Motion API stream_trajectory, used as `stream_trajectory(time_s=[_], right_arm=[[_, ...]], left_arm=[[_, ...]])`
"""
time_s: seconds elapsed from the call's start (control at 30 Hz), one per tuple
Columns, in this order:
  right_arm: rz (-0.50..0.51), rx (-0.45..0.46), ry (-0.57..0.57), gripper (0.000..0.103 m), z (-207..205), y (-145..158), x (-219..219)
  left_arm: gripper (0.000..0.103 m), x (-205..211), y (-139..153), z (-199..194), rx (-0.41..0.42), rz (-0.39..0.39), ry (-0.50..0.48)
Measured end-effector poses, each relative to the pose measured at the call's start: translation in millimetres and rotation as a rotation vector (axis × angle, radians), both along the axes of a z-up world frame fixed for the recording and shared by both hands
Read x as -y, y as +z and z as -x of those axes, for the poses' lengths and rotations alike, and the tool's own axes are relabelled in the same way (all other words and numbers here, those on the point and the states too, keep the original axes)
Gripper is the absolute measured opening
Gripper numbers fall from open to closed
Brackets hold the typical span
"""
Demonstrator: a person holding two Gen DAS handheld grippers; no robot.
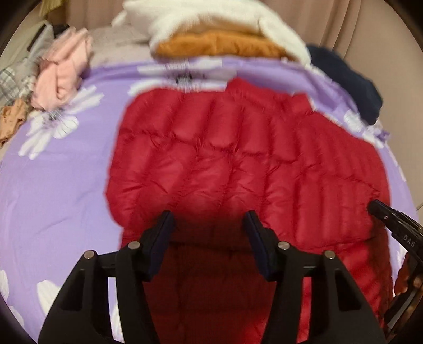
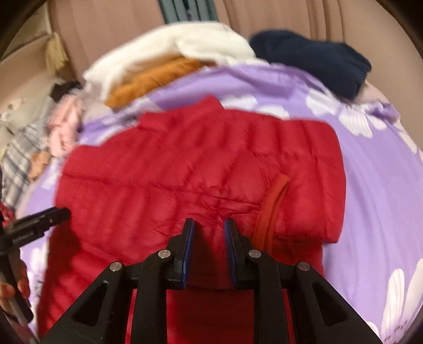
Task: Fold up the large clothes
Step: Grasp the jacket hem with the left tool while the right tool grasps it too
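A red quilted puffer jacket (image 1: 238, 158) lies flat on a purple sheet with white flowers (image 1: 53, 198), collar toward the far side. In the right wrist view the jacket (image 2: 185, 164) has a sleeve folded across its body, with the cuff (image 2: 272, 201) lying near my fingers. My left gripper (image 1: 208, 222) hovers over the jacket's near edge, jaws apart with nothing pinched. My right gripper (image 2: 209, 223) stands over the near middle of the jacket, jaws a narrow gap apart, red fabric showing behind them. Each gripper's tip shows in the other's view: the right gripper (image 1: 378, 209), the left gripper (image 2: 60, 213).
At the far side lie a white fluffy garment (image 1: 211, 18) over an orange one (image 1: 216, 45), and a navy garment (image 2: 317, 58) to the right. Pink clothes (image 1: 63, 71) and a plaid cloth (image 2: 18, 164) pile up at the left. A beige curtain (image 2: 317, 16) hangs behind.
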State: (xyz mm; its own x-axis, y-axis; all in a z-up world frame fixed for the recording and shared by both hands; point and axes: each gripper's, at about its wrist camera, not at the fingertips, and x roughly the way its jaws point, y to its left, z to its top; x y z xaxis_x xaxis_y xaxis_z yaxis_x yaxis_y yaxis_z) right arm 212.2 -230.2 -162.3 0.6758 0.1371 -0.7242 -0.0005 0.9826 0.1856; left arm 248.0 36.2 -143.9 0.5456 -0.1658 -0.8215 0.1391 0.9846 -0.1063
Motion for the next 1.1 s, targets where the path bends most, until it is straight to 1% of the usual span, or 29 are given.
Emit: stream_trajectory(time_s=[0.07, 0.13, 0.23, 0.3, 0.33, 0.37, 0.4, 0.43, 0.5, 0.6, 0.63, 0.7, 0.73, 0.83, 0.93, 1.1], right_arm=[[-0.015, -0.039, -0.005, 0.021, -6, -10, 6], [-0.039, -0.059, 0.002, 0.021, -8, -15, 8], [-0.074, -0.078, 0.005, 0.021, -8, -11, 11], [-0.107, -0.067, 0.007, 0.022, 2, -1, 14], [-0.122, -0.056, 0.011, 0.024, 9, 4, 16], [-0.135, -0.041, 0.017, 0.027, 18, 9, 18], [-0.144, -0.025, 0.021, 0.034, 29, 14, 22], [-0.148, -0.016, 0.019, 0.040, 37, 18, 25], [-0.173, -0.001, 0.009, 0.043, 56, 23, 36], [-0.216, -0.025, -0.038, 0.044, 85, 17, 57], [-0.225, -0.036, -0.055, 0.044, 92, 14, 63], [-0.231, -0.064, -0.085, 0.044, 108, 5, 74], [-0.233, -0.076, -0.098, 0.044, 116, 0, 78], [-0.262, -0.111, -0.131, 0.044, 133, -12, 86], [-0.327, -0.140, -0.143, 0.044, 147, -23, 92], [-0.416, -0.167, -0.113, 0.044, 157, -36, 87]], left_arm=[[0.057, 7, -15, -7, -0.049, -0.014, -0.019], [0.057, 8, -18, -8, -0.061, -0.018, -0.028], [0.057, 1, -9, -4, -0.083, 0.020, -0.030], [0.059, -5, -1, 6, -0.093, 0.043, -0.021], [0.061, -12, 5, 14, -0.088, 0.064, -0.017], [0.070, -20, 10, 23, -0.080, 0.078, -0.011], [0.078, -28, 14, 33, -0.074, 0.090, -0.001], [0.080, -41, 19, 47, -0.064, 0.112, 0.012], [0.081, -54, 23, 63, -0.062, 0.145, 0.028], [0.082, -83, 17, 90, -0.101, 0.223, 0.077], [0.082, -94, 12, 101, -0.121, 0.262, 0.093], [0.082, -105, 4, 114, -0.152, 0.306, 0.119], [0.082, -113, -4, 123, -0.179, 0.348, 0.131], [0.082, -123, -17, 141, -0.219, 0.447, 0.154], [0.082, -121, -16, 155, -0.206, 0.488, 0.150], [0.082, -112, -16, 168, -0.220, 0.516, 0.118]])
